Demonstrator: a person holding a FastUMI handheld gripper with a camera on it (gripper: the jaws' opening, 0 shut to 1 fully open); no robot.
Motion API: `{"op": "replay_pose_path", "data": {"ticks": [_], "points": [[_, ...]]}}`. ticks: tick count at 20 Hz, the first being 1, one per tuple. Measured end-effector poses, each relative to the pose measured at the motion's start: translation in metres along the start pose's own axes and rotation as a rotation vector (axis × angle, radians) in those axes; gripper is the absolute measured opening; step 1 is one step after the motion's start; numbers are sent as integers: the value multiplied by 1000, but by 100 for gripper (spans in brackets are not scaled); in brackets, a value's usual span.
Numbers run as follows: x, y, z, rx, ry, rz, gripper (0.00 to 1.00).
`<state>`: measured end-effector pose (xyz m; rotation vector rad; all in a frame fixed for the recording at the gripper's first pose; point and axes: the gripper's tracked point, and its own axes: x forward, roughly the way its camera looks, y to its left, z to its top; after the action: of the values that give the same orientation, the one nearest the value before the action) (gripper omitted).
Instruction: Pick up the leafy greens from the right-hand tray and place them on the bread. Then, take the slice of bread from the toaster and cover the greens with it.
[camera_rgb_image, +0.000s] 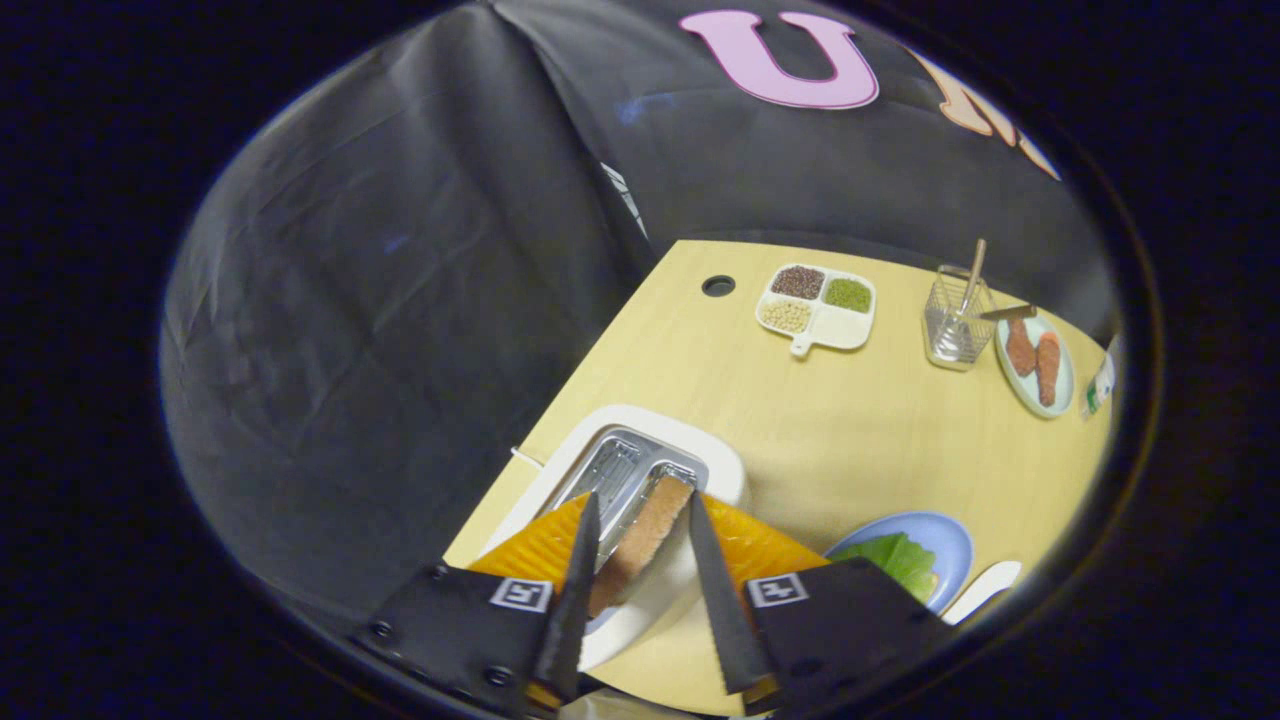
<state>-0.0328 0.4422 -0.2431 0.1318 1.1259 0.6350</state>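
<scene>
Gripper (640, 590): fingers spread apart, holding nothing, poised above the toaster with the bread slice showing between them.
Bread (645, 540): one slice standing on edge in the toaster's right slot, its top edge exposed.
Toaster (720, 465): white, on the counter (830, 420), left slot bare.
Greens (890, 560): on a blue plate (945, 535) just right of the toaster, so that step looks done.
Handling: slice likely light, stiff, crumbly; pinch its flat faces near the top edge, gently.
Beyond: divided dish (818, 308), wire holder (955, 325), plate of meat (1035, 365).
</scene>
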Motion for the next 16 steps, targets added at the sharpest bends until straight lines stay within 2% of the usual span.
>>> {"op": "replay_pose_path", "data": {"ticks": [5,7,11,16], "points": [[-6,4,-3,-7,9,28,18],[-7,1,4,-12,-20,23,14],[-28,6,6,-13,-41,76,7],[-55,-5,12,-13,-87,90,6]]}}
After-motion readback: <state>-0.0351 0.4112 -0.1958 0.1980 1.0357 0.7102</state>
